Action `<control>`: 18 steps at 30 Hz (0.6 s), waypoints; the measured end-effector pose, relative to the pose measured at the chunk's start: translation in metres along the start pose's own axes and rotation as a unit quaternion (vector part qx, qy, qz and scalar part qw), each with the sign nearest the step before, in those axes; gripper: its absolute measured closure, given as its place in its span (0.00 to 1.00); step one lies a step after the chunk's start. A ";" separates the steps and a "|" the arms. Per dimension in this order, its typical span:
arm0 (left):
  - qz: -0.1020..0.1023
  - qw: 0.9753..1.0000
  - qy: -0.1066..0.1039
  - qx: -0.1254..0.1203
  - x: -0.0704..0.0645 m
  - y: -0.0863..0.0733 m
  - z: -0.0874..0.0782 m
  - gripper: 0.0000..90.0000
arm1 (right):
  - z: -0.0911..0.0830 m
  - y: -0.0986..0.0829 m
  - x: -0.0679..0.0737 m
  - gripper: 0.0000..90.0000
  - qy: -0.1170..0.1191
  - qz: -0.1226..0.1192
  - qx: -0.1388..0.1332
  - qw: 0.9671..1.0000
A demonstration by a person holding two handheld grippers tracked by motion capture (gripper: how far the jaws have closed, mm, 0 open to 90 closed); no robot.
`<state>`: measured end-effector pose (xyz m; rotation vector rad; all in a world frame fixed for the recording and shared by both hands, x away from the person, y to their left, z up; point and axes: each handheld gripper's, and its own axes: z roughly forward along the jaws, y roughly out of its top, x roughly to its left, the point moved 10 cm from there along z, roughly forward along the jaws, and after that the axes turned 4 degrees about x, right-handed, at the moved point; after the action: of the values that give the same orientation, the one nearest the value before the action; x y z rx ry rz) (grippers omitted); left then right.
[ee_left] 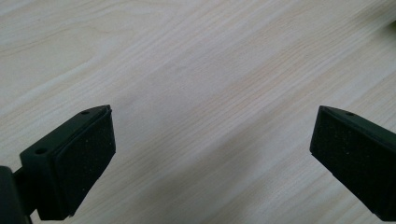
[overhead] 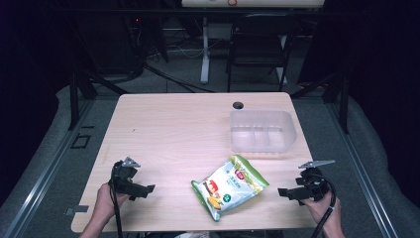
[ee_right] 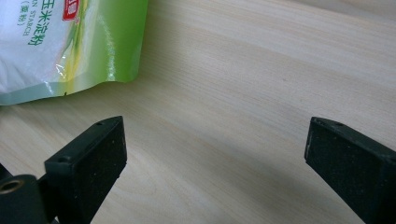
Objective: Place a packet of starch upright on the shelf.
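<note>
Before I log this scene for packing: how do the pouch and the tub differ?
The pouch is opaque green and white with printed labels; the tub is clear plastic. The pouch lies flat and slanted near the front edge, between the two tools; the tub stands upright farther back on the right. The pouch is sealed and full-looking; the tub is open-topped with nothing in it. Both rest on the wooden table, and no tool touches either.

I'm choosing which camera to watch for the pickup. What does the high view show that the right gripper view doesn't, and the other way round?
High view alone: the clear plastic bin, the left gripper, both hands, and the whole green-and-white pouch lying flat between the grippers. Right gripper view alone: the printed characters on the pouch's corner and the right gripper with its jaws wide apart over bare wood. Both share: the pouch and the wooden table.
</note>
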<state>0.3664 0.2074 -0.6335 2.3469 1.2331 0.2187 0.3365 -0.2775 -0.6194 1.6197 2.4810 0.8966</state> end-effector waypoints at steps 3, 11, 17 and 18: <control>0.000 1.000 -0.001 -0.003 0.000 0.000 -0.001 0.00 | 0.001 0.000 0.000 0.06 0.000 -0.002 0.003 1.000; -0.001 1.000 -0.001 -0.005 0.000 0.000 -0.002 0.00 | 0.000 0.002 0.005 0.07 0.001 -0.006 0.003 1.000; 0.003 1.000 -0.002 -0.005 -0.001 0.000 -0.002 0.00 | 0.000 0.002 0.007 0.08 0.003 -0.007 0.010 1.000; 0.003 1.000 -0.001 -0.005 0.000 0.000 -0.002 0.00 | 0.000 0.002 0.007 0.08 0.003 -0.008 0.010 1.000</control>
<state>0.3655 0.2078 -0.6316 2.3417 1.2220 0.2247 0.3351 -0.2709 -0.6160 1.6039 2.5111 0.8786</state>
